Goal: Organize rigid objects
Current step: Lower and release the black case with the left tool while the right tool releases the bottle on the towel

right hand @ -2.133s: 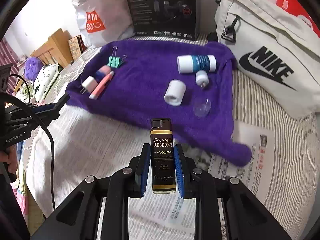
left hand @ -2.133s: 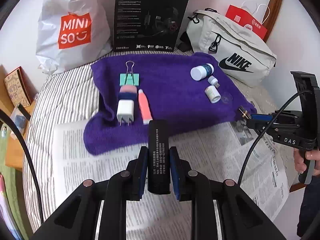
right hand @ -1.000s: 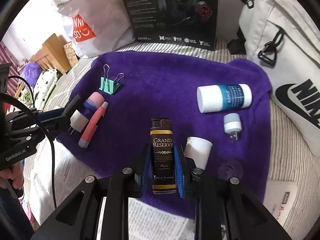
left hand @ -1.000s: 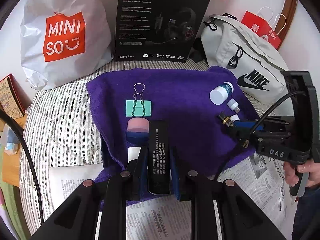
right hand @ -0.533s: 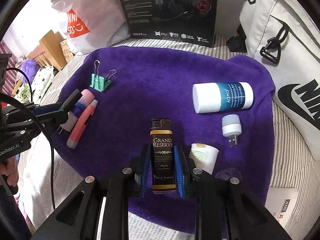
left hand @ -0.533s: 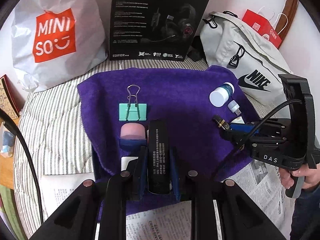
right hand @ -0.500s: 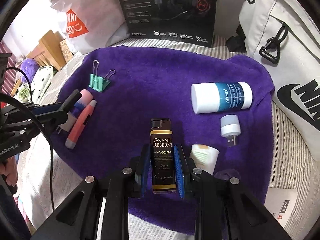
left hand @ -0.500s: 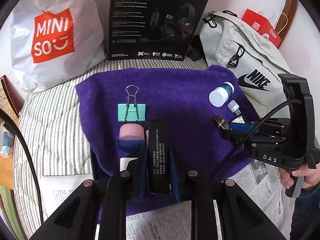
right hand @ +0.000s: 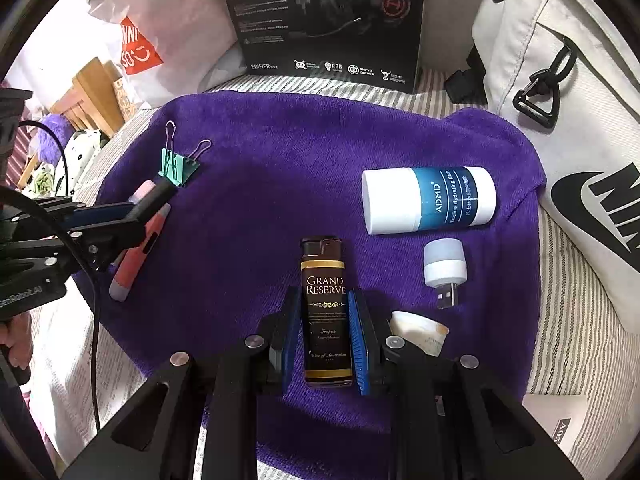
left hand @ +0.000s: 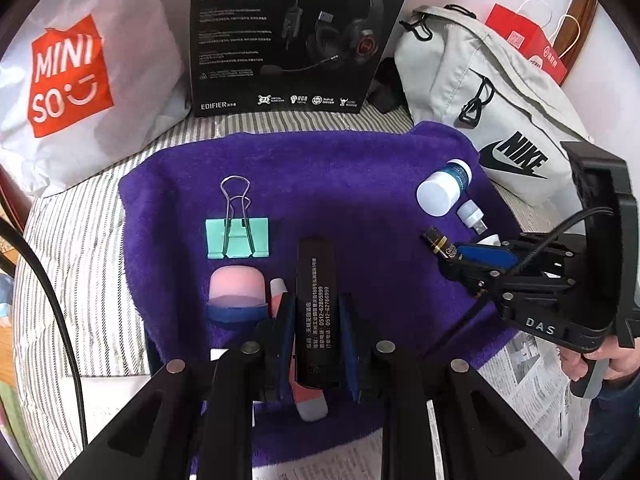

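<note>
Black lighter (left hand: 314, 304) gripped in left gripper (left hand: 314, 332) jaws; Grand Reserve lighter (right hand: 326, 312) in right gripper (right hand: 326, 336) jaws, both over purple towel (right hand: 280, 184), likely for sorting.

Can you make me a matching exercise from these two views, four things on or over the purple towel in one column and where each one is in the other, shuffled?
Things:
1. binder clip
2. Grand Reserve lighter
3. balm tube
4. black lighter

Places:
A. in the left gripper's jaws
B. lying flat above the pink eraser
C. in the right gripper's jaws
D. lying on its side above the small USB light

Pairs: 1-B, 2-C, 3-D, 4-A
</note>
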`<state>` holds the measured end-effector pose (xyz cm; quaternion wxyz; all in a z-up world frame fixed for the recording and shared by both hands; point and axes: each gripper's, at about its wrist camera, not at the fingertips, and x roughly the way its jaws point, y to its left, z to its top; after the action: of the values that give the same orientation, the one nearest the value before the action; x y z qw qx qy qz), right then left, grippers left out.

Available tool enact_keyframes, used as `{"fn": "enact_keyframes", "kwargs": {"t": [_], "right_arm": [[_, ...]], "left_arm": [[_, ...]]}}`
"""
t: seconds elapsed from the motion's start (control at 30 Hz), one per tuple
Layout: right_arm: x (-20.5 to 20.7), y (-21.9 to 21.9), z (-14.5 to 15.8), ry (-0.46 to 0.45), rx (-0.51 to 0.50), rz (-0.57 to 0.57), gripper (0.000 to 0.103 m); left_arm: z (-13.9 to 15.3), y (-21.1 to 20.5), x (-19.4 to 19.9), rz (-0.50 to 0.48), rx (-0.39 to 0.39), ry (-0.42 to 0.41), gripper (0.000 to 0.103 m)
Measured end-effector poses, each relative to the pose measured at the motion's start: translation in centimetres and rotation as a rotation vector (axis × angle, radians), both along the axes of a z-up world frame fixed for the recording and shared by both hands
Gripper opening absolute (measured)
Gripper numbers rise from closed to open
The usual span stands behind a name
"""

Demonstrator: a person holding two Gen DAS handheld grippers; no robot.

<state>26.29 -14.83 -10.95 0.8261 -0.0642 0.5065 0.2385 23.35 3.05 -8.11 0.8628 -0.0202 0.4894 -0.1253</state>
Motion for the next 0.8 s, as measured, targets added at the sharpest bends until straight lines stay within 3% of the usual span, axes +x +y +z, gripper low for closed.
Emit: {"fn": "enact_keyframes", "kwargs": {"t": [0.8], "right_arm": [[-0.8,0.0,0.0,-0.058,-0.022,0.075,0.024]], "left_arm": [[-2.0,-1.9,3.8,-0.039,0.063,0.027,0.021]]}}
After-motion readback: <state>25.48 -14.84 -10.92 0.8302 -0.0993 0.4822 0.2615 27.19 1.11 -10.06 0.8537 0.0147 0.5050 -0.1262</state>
